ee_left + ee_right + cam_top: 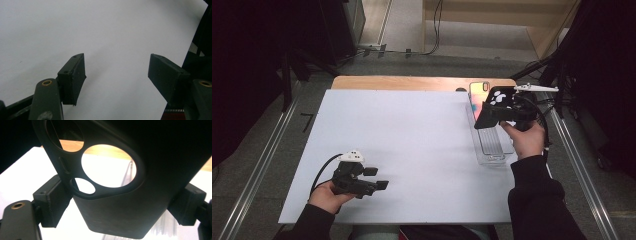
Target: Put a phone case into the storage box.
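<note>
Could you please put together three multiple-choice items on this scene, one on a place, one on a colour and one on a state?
1. Where does the clear tray lie on the white table?
A. near its right edge
B. at its left edge
C. in its middle

2. What colour is the phone case held in the right gripper?
A. white
B. black
C. red

3. How does the left gripper stand?
A. shut on the case
B. shut on a cable
C. open with nothing between the jaws

Answers:
1. A, since the high view shows the tray by the right edge, under the right gripper.
2. B, since the case looks black in the high view and the right gripper view.
3. C, since the left gripper view shows the jaws wide apart over bare white table.
</note>
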`<state>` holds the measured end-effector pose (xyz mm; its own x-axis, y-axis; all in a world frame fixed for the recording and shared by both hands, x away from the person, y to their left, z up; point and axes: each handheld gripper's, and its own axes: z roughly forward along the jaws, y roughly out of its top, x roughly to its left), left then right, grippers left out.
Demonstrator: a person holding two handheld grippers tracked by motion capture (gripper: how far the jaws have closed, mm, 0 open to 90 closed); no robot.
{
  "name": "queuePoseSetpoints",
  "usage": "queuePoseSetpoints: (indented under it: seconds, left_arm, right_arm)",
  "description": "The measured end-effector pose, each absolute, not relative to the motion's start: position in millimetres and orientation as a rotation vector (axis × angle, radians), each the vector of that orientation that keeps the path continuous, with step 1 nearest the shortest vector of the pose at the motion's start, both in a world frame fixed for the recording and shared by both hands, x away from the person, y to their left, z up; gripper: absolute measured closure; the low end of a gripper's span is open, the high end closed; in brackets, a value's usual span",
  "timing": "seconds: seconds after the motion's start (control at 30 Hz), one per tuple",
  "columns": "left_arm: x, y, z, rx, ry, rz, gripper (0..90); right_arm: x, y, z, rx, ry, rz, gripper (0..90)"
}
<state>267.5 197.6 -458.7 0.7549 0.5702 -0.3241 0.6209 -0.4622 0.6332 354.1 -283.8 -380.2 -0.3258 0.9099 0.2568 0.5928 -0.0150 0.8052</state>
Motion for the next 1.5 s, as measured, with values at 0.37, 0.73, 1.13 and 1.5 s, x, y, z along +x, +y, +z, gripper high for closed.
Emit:
queuePoseSetpoints:
  seconds: [0.37,0.73,1.13,1.5]
  left_arm:
    - [268,198,-459,2.177,0.888,-0.085,30.3]
    - [268,199,-460,2.175,0.898,-0.085,30.3]
    - [267,197,-462,2.185,0.894,-0.09,30.3]
    - [268,196,-462,2.175,0.894,-0.101,30.3]
  right_arm:
    - [371,-294,-387,1.613,1.887,1.183,13.0]
    - [401,-295,-411,1.692,1.879,1.1,13.0]
    - [428,-282,-435,1.733,1.936,1.025,13.0]
    - [449,-276,-445,1.739,1.899,0.982,13.2]
